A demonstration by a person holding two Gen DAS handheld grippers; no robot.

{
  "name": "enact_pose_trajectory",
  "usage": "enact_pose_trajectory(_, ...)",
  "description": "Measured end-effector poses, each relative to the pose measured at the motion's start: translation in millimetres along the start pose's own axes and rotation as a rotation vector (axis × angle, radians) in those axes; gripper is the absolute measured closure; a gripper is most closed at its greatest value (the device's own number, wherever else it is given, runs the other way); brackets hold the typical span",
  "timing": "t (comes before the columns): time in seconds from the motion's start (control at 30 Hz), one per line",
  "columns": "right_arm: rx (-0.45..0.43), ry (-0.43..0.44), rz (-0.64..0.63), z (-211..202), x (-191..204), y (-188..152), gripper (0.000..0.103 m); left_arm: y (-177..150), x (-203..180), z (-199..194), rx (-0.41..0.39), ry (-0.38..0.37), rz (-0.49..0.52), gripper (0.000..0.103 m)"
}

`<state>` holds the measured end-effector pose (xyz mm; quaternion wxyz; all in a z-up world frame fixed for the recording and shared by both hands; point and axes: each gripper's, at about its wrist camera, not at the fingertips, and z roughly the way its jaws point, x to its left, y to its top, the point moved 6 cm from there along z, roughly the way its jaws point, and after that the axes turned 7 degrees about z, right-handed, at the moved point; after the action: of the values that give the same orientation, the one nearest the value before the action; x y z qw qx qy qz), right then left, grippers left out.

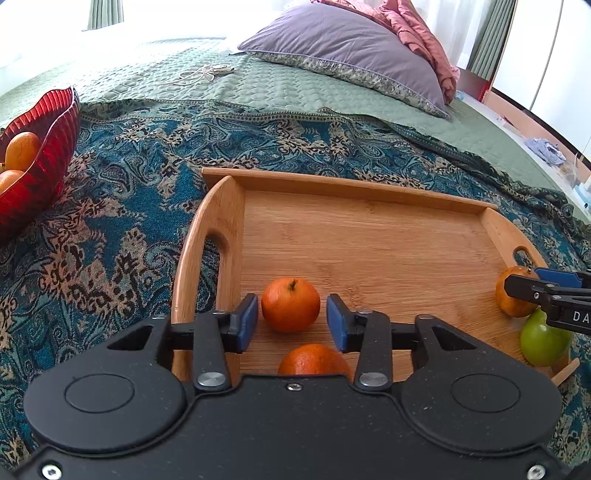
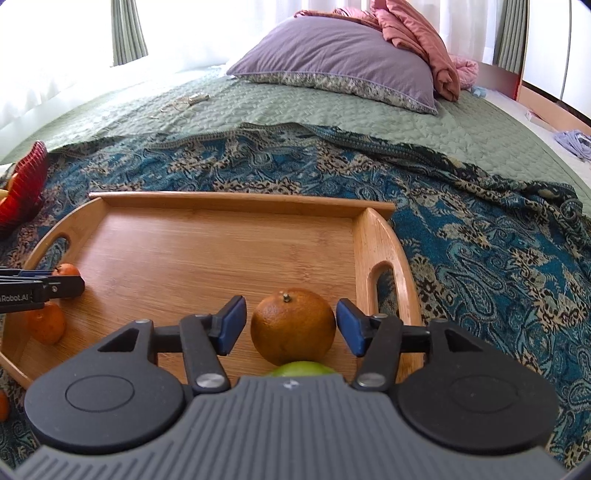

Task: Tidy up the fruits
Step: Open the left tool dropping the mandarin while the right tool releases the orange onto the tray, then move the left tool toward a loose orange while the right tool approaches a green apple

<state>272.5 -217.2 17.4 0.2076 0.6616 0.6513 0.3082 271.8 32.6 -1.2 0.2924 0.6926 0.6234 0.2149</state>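
A wooden tray (image 1: 369, 236) lies on a patterned blue blanket. In the left wrist view my left gripper (image 1: 291, 319) is open with a small orange (image 1: 290, 304) between its blue pads, gaps on both sides. A second orange (image 1: 314, 360) lies just behind it, partly hidden by the gripper body. In the right wrist view my right gripper (image 2: 291, 325) is open around a darker orange (image 2: 293, 325) near the tray's right handle (image 2: 384, 280). A green fruit (image 2: 303, 368) peeks out below it. The right gripper also shows in the left wrist view (image 1: 546, 291).
A red ribbed bowl (image 1: 44, 147) holding oranges stands on the blanket left of the tray. A purple pillow (image 1: 351, 51) and a pink quilt (image 1: 424, 33) lie at the far end of the bed. A cord (image 1: 199, 74) lies on the green bedspread.
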Motion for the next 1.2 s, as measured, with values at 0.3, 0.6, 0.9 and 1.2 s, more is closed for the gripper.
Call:
enact_pose_trajectory(0.3,-0.114,0.057,-0.047,-32,10,-8,0.017,-10,5,-37,-0.087,0.006,0.005,0.041)
enact_pose_trajectory(0.6,-0.237,0.115,-0.071,-67,29,-30,0.012,-41,0,-76,-0.188,0.005,0.032,0.024)
enact_pose_trajectory(0.9,-0.317,0.172,-0.102,-93,55,-70,0.007,-81,-3,-100,-0.268,0.032,0.039,0.019)
enact_pose_trajectory(1.2,-0.376,0.224,-0.206,-114,84,-117,0.001,-118,-7,-116,-0.325,0.057,0.076,0.01)
